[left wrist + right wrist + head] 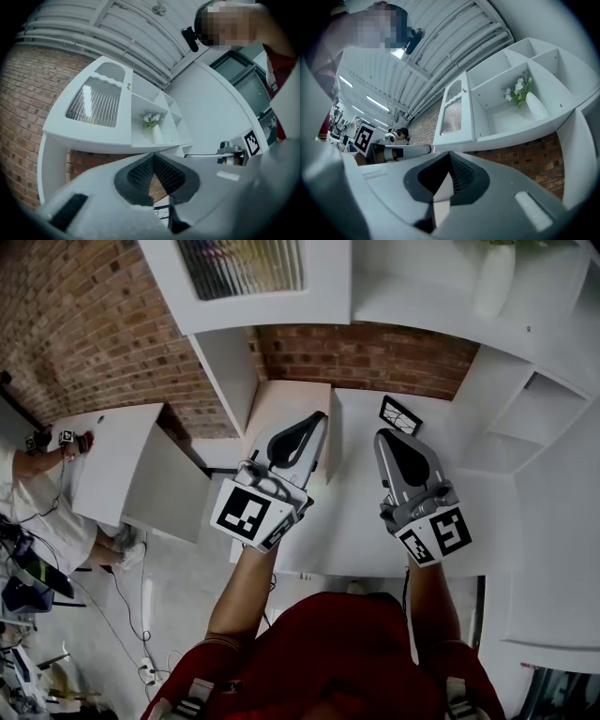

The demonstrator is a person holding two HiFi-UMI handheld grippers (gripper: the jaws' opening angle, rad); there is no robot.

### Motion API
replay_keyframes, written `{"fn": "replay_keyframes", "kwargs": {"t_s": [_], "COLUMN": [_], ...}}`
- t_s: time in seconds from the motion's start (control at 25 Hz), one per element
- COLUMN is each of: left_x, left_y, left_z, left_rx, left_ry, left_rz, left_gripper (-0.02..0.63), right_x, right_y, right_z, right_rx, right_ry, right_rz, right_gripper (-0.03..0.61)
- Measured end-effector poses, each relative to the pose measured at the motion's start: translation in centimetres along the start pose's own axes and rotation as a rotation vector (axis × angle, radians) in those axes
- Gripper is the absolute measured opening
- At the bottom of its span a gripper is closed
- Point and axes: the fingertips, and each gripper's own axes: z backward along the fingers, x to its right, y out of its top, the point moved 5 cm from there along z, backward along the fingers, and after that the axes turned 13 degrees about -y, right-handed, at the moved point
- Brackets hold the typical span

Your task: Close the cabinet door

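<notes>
Brick wall [366,357] behind cabinet door [452,115], long axis vert., glass roomward.

Matt white cabinet [417,307] with ribbed glass door [242,264] against rough brick wall [84,324].

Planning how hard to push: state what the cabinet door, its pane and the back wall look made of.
Cabinet door: probably painted wood or board, smooth matte white, no grain showing.
Pane: ribbed glass or clear plastic; parallel flutes catch light.
Back wall: bare red brick, mortar joints visible.
</notes>
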Motion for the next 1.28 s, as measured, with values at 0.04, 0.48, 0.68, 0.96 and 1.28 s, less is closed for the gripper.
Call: {"fn": "replay_keyframes", "kwargs": {"t_s": [0.04,0.48,0.68,0.96,1.28], "left_x": [0.5,6.1,7.7,9.0,9.2], "left_y": [0.0,-0.6,-1.1,-0.2,-0.2], "left_z": [0.5,6.6,8.3,9.5,9.1], "left_rx": [0.000,0.032,0.036,0.034,0.036], "left_ry": [0.002,-0.012,-0.017,-0.022,0.004], "left_rz": [0.006,0.059,0.069,0.047,0.059], "left_gripper": [0.002,0.002,0.002,0.002,0.002], "right_x": [-0.5,-5.4,-6.7,-7.9,-7.7], "right_y": [0.0,-0.4,-1.4,-1.1,-1.5], "right_z": [0.4,6.0,7.6,8.3,8.2], "right_rx": [0.000,-0.018,-0.030,-0.024,-0.035], "right_ry": [0.000,-0.029,-0.038,-0.020,0.015], "right_rz": [0.006,0.034,0.033,0.036,0.031], "right_gripper": [0.014,0.012,0.012,0.012,0.012]}}
